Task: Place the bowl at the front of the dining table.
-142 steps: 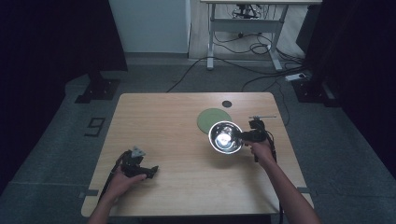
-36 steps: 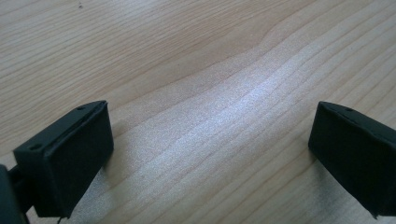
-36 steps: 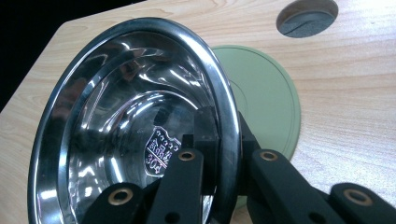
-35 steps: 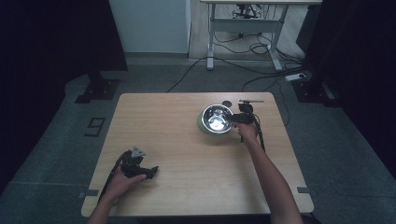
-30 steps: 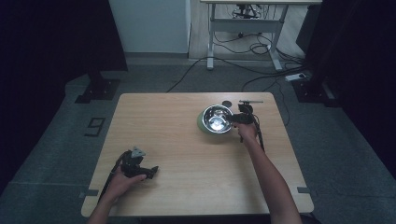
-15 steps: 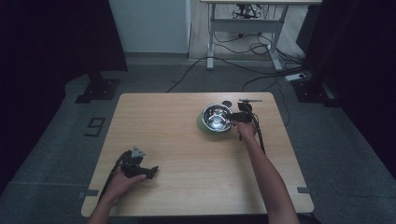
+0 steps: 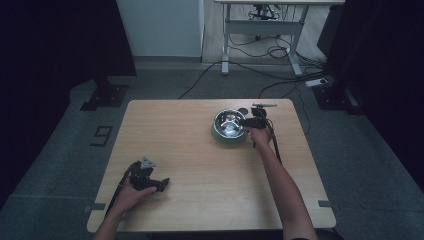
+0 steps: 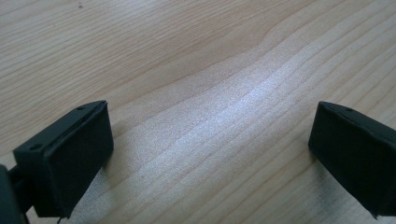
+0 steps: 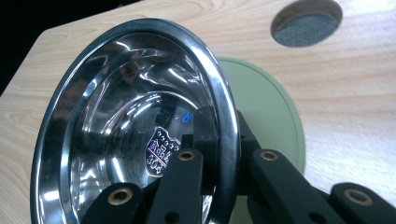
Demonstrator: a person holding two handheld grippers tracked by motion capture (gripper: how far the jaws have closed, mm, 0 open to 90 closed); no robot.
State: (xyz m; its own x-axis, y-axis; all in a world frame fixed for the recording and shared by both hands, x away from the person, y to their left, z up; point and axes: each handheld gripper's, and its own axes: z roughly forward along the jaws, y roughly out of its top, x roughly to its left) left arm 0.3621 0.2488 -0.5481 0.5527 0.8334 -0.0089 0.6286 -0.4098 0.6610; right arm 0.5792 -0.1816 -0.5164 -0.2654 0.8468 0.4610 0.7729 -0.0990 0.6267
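Steel bowl (image 9: 130, 126) clamped at rim by right gripper (image 9: 219, 154), over green plate (image 9: 271, 112); next lower, release.

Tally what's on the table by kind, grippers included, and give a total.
Steel bowl: 1
Green plate: 1
Grippers: 2, the left gripper and the right gripper
Total: 4
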